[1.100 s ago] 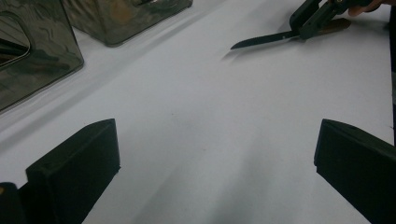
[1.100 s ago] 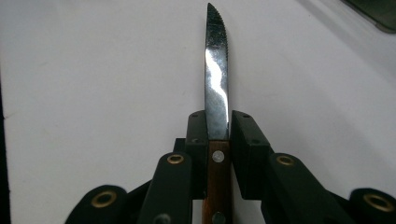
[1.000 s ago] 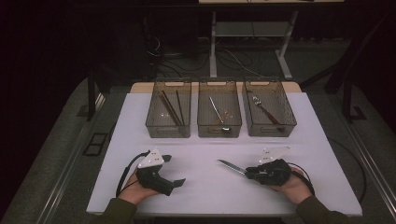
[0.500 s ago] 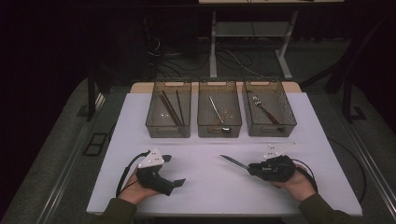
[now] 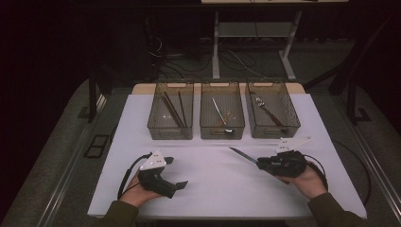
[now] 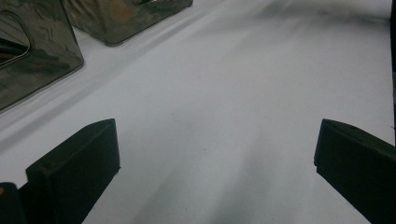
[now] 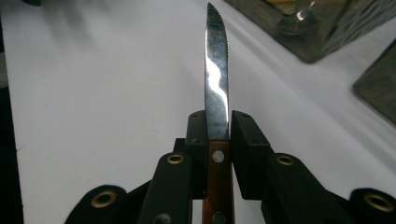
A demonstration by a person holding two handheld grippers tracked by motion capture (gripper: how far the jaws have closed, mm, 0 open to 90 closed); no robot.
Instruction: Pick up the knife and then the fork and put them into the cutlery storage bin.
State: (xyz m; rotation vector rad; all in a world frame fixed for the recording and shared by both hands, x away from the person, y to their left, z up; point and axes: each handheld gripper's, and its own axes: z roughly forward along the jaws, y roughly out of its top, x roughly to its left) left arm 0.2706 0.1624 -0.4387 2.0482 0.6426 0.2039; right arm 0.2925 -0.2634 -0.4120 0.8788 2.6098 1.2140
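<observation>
Knife held clamped above the bench's near right area.

Near the front edge, the left gripper rests with fingers wide apart, nothing between them. The right gripper is clamped on the knife by its wooden handle, blade pointing left. Three bins are lined along the far edge.
</observation>
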